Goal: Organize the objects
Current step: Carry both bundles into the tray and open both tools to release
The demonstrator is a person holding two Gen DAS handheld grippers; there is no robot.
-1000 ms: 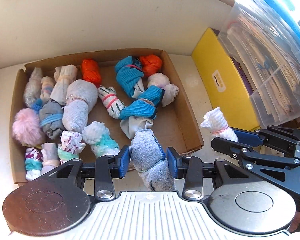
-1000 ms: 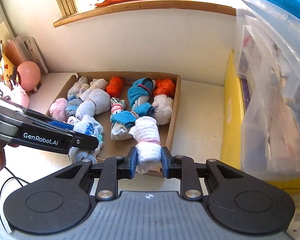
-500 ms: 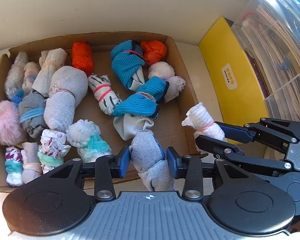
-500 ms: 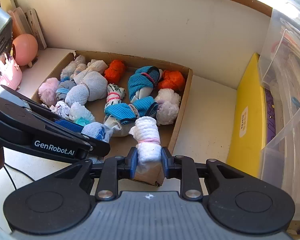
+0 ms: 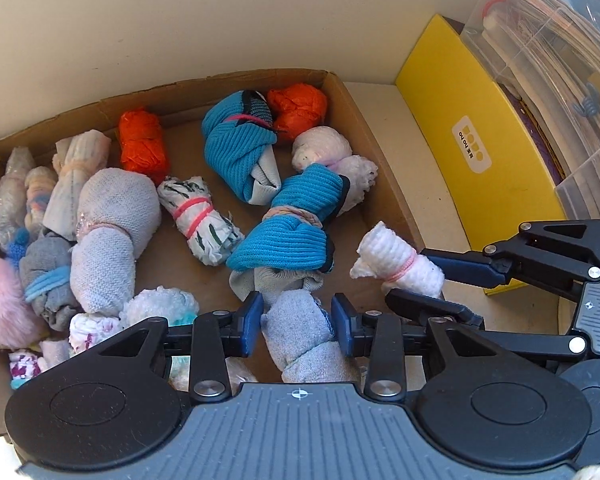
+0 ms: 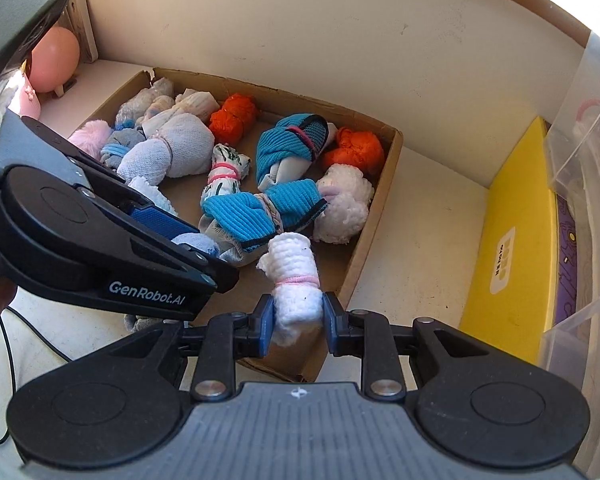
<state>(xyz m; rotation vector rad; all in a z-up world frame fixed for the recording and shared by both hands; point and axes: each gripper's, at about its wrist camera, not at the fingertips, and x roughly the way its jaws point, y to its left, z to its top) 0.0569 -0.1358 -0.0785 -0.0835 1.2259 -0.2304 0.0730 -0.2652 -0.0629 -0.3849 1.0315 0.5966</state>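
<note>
A shallow cardboard box [image 5: 180,100] [image 6: 280,96] holds several rolled sock bundles: orange, teal, grey, white and pink ones. My left gripper [image 5: 298,312] [image 6: 196,248] has a grey-blue sock bundle [image 5: 300,332] between its blue pads, which press on it as the jaws close a little more. It hangs over the box's near edge, just in front of a teal bundle [image 5: 288,236]. My right gripper [image 6: 298,312] [image 5: 416,280] is shut on a white sock bundle [image 6: 296,280] [image 5: 396,260] tied with a pink band, above the box's near right corner.
A yellow flat box [image 5: 480,160] [image 6: 512,240] leans to the right of the cardboard box, with clear plastic bins [image 5: 560,60] behind it. The cream wall stands close behind. A pink round object [image 6: 54,60] sits far left, and a black cable [image 6: 16,320] trails at the near left.
Both grippers have sunk and moved in toward the box, each still carrying its bundle. The white bundle has come from outside the right wall to above the near right corner.
</note>
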